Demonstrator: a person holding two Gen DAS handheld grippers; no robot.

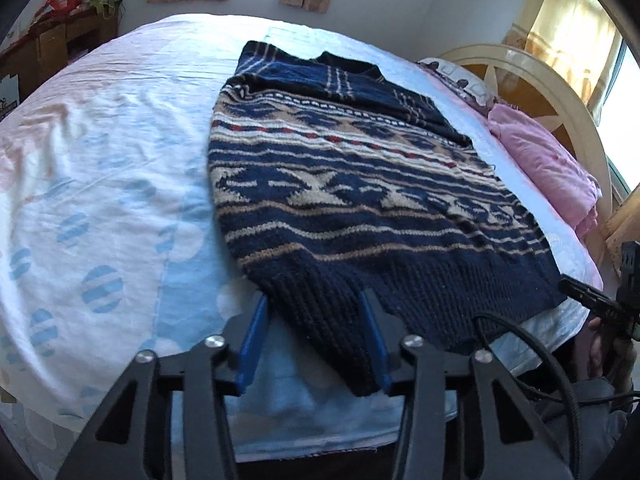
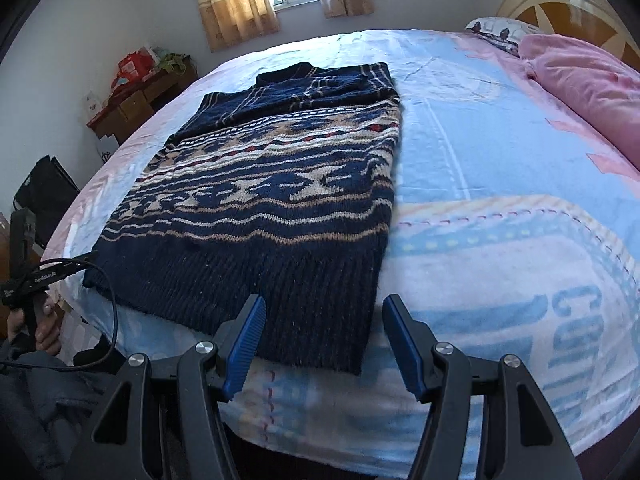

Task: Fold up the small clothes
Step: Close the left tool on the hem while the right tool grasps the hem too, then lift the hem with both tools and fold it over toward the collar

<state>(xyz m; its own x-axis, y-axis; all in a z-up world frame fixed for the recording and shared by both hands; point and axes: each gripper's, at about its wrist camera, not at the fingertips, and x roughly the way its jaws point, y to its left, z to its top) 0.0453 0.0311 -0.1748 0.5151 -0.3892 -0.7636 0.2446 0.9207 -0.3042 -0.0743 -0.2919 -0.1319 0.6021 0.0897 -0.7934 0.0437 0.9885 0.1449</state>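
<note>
Sweater [image 1: 344,200] lengthwise on bed [image 1: 100,160], collar away, hem between both gaping tools [image 1: 314,340] [image 2: 324,344].

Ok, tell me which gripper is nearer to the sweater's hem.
Neither clearly. The left gripper straddles the left corner of the sweater hem; the right gripper straddles the right corner, both open.

- Pink blanket [image 2: 592,84] along the bed's [image 2: 500,184] headboard edge.
- Pillow [image 2: 496,32] beside it.
- Cluttered wooden desk [image 2: 136,100], possibly, by the far wall.
- Curtains [image 2: 236,4].
</note>
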